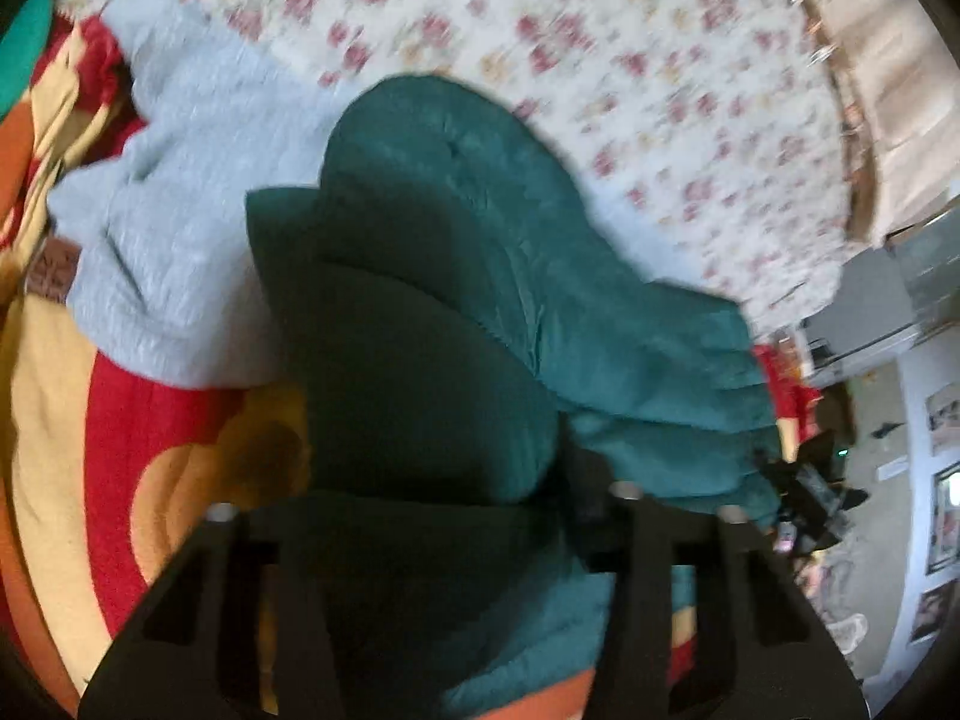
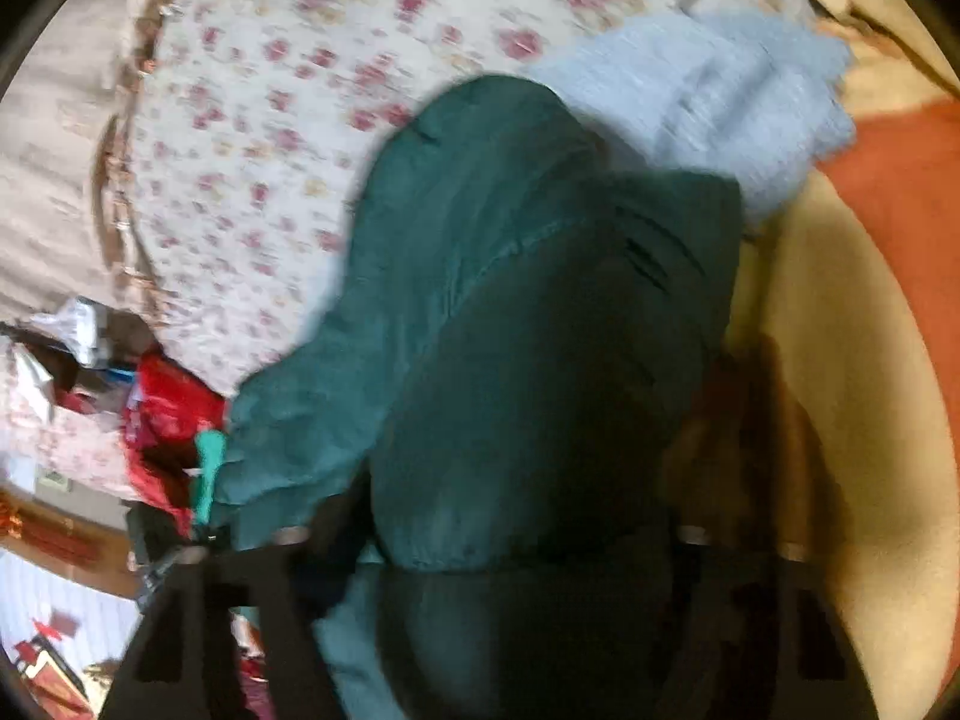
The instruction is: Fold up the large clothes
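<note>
A large dark teal garment point(image 1: 480, 276) hangs bunched above the bed and fills the middle of both views point(image 2: 510, 312). My left gripper point(image 1: 420, 516) is shut on its cloth, which covers the fingertips. My right gripper point(image 2: 480, 546) is also shut on the teal garment, with the fabric draped over its fingers. Both views are motion-blurred. A light blue knitted garment point(image 1: 180, 204) lies crumpled on the bed behind the teal one and also shows in the right wrist view point(image 2: 720, 96).
A floral white bedsheet point(image 1: 600, 60) covers the far part of the bed. A red, orange and cream blanket point(image 1: 72, 420) lies under the clothes. Clutter and red items point(image 2: 162, 408) sit beside the bed. Pictures hang on a wall point(image 1: 936, 516).
</note>
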Demonstrator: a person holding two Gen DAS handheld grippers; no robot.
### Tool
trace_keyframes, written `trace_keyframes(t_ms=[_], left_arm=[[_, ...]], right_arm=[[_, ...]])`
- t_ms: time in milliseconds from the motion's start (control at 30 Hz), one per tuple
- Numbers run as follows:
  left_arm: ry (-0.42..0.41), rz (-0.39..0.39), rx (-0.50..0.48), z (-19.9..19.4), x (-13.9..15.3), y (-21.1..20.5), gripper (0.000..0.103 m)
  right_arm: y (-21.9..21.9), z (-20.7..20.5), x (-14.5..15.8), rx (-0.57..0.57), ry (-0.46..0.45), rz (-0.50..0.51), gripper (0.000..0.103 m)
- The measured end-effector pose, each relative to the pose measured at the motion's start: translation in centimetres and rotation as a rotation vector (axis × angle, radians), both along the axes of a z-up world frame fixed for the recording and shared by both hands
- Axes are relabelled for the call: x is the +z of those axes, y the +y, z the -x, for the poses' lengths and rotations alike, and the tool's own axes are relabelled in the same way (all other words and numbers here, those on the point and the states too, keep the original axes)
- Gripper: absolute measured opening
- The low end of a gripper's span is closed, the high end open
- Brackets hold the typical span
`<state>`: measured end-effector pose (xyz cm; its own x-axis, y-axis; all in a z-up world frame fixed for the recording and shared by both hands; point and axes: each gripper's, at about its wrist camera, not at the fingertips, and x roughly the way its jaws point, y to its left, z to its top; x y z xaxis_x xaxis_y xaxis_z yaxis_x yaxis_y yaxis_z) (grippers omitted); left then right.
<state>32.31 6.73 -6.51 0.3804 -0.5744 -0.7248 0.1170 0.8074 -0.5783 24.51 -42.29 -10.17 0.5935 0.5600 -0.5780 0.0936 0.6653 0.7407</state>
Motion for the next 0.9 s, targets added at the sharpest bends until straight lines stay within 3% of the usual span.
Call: trace_keyframes(t_ms=[133,233,333,400,433,467,533,567,700,833,900], left_arm=[[-0.08,0.052,-0.004,-0.3,4.1,0.3,0.031],[-0.12,0.038,0.014,-0.6,5.1,0.4,0.032],[-0.087,-0.044,0.033,-1.5,3.1,0.2,0.034],[-0.053,-0.14,0.044,-1.9,0.8,-0.4,0.042],[-0.046,-0.162,0.053,-1.8,-0.3,-0.4,0.052],[-0.041,-0.166,0.061,-1.7,-1.0,-0.3,0.058],[-0.032,-0.143,0.079,-1.5,-1.5,0.2,0.061],[-0.025,-0.126,0.083,-1.5,-1.3,0.5,0.061],[-0.05,-0.098,0.108,-0.3,0.4,1.8,0.061],[-0.102,-0.076,0.142,1.7,2.8,3.8,0.061],[-0.131,-0.076,0.169,2.2,4.0,4.1,0.061]], right_arm=[[0.3,0.7,4.2,0.02,-0.133,-0.028,0.048],[0.3,0.6,4.3,0.009,-0.159,-0.009,0.048],[0.2,-0.1,1.4,-0.014,-0.089,0.038,0.048],[0.0,-0.4,-0.8,-0.029,-0.041,0.05,0.05],[-0.4,-0.3,-2.0,-0.04,-0.023,0.029,0.057],[-0.8,-0.2,-2.7,-0.058,-0.005,0.012,0.061],[-1.3,-0.1,-3.2,-0.088,0.017,0.002,0.074],[-1.5,-0.1,-3.0,-0.101,0.02,0.012,0.075],[-1.8,1.3,0.3,-0.169,-0.025,0.169,0.077],[-0.6,3.2,5.0,-0.221,-0.125,0.456,0.077],[1.0,3.2,6.5,-0.196,-0.168,0.545,0.077]])
